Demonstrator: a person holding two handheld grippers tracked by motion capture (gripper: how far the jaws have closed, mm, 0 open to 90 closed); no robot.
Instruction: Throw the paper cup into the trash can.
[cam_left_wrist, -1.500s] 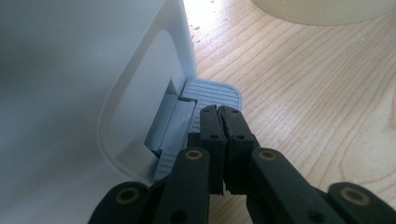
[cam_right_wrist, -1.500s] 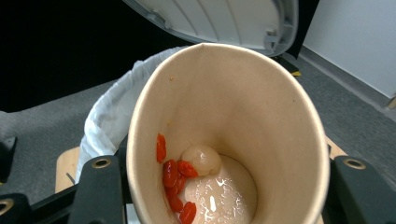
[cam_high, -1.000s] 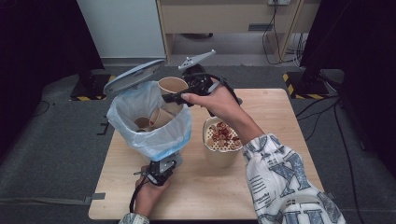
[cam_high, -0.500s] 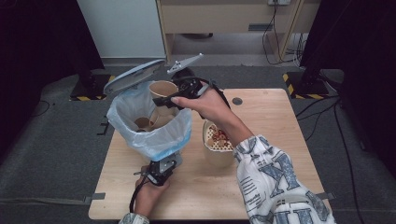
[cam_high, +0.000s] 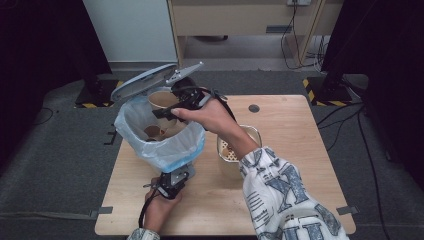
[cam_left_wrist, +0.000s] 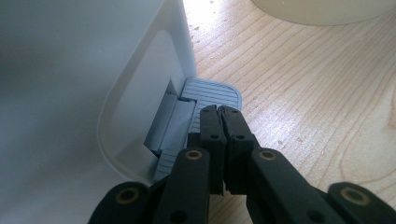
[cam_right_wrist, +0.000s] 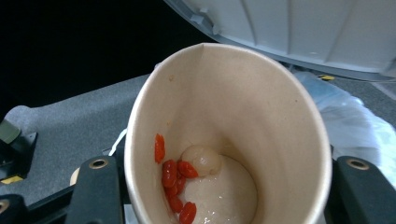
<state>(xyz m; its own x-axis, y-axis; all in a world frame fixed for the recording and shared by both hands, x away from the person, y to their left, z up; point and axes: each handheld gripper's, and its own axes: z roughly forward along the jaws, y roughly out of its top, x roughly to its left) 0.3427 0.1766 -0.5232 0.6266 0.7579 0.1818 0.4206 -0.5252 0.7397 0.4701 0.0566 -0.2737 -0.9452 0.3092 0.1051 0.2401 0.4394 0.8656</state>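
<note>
A white pedal bin lined with a blue bag stands on the left of the wooden table, its grey lid raised. My left gripper is shut, and its tips press down on the bin's grey pedal. My right gripper is shut on a tan paper cup and holds it tilted over the bin's open mouth. The cup sits between the right jaws and holds red berries and pale lumps of food. Brown paper cups lie inside the bag.
A paper bowl with food scraps stands on the table right of the bin, partly behind my right forearm. The bin's white wall rises close beside the left jaws. Bare table extends to the right.
My right hand has carried the paper cup leftward and slightly down, from beside the bin to over its open mouth under the lid. The left gripper stays on the pedal.
</note>
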